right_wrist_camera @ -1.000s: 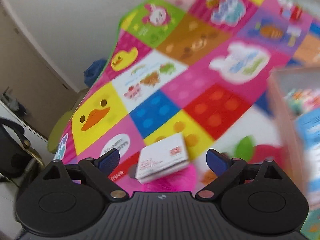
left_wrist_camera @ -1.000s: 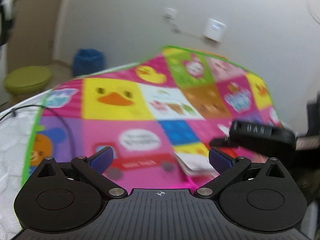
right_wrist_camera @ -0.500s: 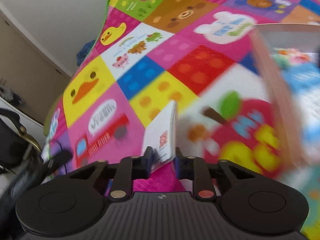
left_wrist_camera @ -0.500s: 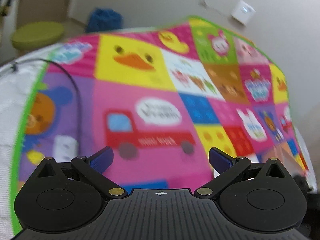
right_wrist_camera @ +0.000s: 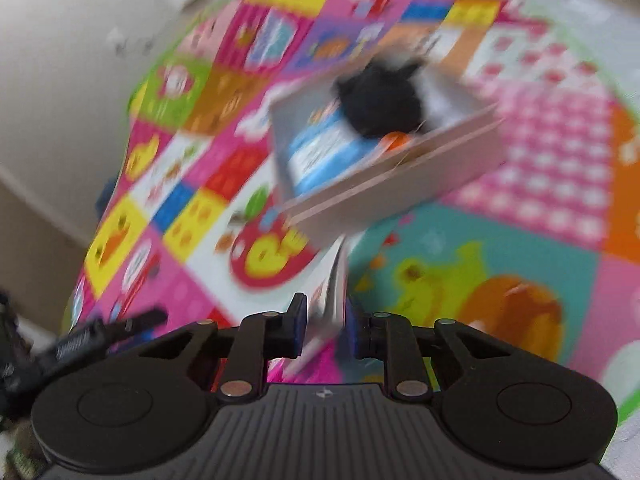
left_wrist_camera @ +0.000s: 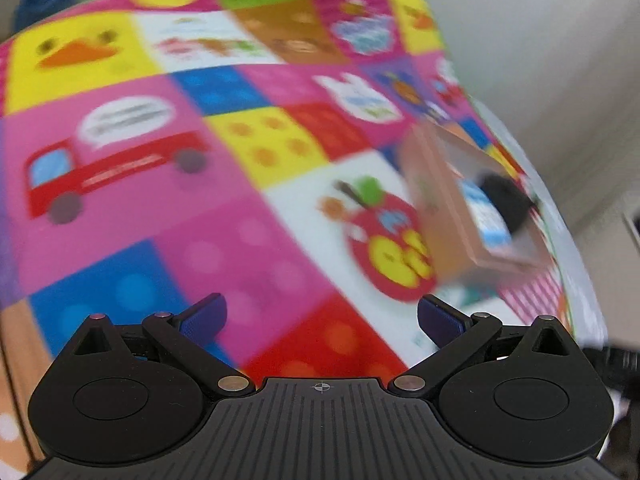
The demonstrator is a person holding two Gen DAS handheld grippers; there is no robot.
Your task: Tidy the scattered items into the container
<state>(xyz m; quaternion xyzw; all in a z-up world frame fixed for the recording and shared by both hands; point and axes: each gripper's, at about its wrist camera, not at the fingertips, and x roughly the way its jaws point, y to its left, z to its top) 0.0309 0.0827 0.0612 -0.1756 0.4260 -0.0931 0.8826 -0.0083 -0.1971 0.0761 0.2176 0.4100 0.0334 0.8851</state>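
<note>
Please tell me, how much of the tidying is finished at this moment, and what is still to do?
Partly done. The pink box already holds a blue-and-white item and a black object. In hand: the right gripper has its jaws shut on a thin booklet, short of the box. Left: dropping it in. The left gripper is open and empty. The frames are blurred; no other loose items are visible.

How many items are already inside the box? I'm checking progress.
2 visible: a blue-and-white pack and a black object in the box. Blur may hide others.
</note>
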